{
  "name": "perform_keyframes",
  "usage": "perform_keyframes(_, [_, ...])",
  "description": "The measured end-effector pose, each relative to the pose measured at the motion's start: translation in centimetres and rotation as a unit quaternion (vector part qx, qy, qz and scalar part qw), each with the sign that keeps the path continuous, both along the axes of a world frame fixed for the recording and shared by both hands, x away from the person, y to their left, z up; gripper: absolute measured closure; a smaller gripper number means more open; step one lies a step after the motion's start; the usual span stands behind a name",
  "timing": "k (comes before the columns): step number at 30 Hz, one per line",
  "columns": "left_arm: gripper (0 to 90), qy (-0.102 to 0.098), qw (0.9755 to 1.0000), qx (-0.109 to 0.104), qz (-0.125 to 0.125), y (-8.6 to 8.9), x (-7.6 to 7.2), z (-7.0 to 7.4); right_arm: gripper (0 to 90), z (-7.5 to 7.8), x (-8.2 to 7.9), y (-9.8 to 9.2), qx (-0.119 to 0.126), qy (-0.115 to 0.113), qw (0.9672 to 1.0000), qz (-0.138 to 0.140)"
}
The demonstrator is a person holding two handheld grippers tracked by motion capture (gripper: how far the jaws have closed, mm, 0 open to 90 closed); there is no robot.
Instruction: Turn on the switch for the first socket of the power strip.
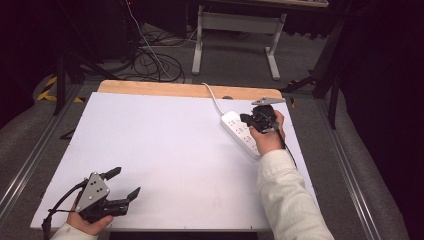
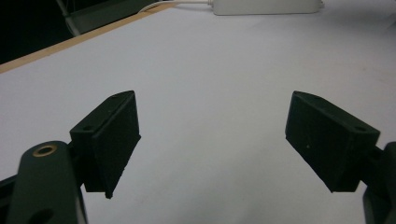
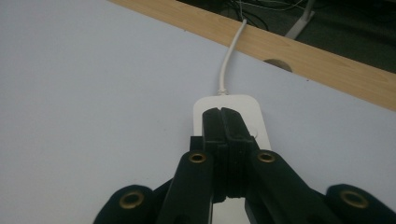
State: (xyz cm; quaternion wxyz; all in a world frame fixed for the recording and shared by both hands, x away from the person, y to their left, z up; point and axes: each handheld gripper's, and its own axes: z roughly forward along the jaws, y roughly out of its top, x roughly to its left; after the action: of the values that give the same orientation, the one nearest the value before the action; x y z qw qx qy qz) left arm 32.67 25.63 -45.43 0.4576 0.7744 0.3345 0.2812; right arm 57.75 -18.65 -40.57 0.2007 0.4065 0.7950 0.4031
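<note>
A white power strip [image 1: 235, 127] lies at the back right of the white table [image 1: 165, 150], and its white cable [image 1: 214, 97] runs off the far edge. My right gripper [image 1: 244, 118] is over the strip's cable end, jaws pressed together with nothing between them. In the right gripper view the shut tips [image 3: 221, 112] sit above the strip [image 3: 254, 112]; whether they touch it I cannot tell. My left gripper [image 1: 127, 181] rests near the front left corner, wide open and empty. In the left gripper view its jaws [image 2: 212, 130] frame bare table, with the strip [image 2: 266, 5] far off.
A wooden strip [image 1: 165, 89] borders the table's far edge, with a round hole [image 3: 277, 65] beside the cable [image 3: 231, 56]. Beyond it are loose floor cables [image 1: 150, 60] and the white legs of another table [image 1: 235, 22]. Metal rails run along both sides.
</note>
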Motion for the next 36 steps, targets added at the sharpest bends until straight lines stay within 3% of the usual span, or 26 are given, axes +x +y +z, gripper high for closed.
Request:
perform_keyframes(12, [18.2,0.002,1.0000,-0.008,-0.001,0.2,0.0,0.0,90.0,-2.3,2.2,0.0,0.027,0.016,0.9987,-0.039])
perform_keyframes(24, [18.2,0.004,1.0000,-0.007,-0.005,0.2,0.1,0.0,90.0,-3.9,3.4,0.0,0.032,0.021,0.9975,-0.059])
perform_keyframes(36, [18.2,0.004,0.9999,-0.009,-0.007,0.1,0.3,0.0,90.0,-5.1,4.1,0.4,0.020,0.022,0.9974,-0.066])
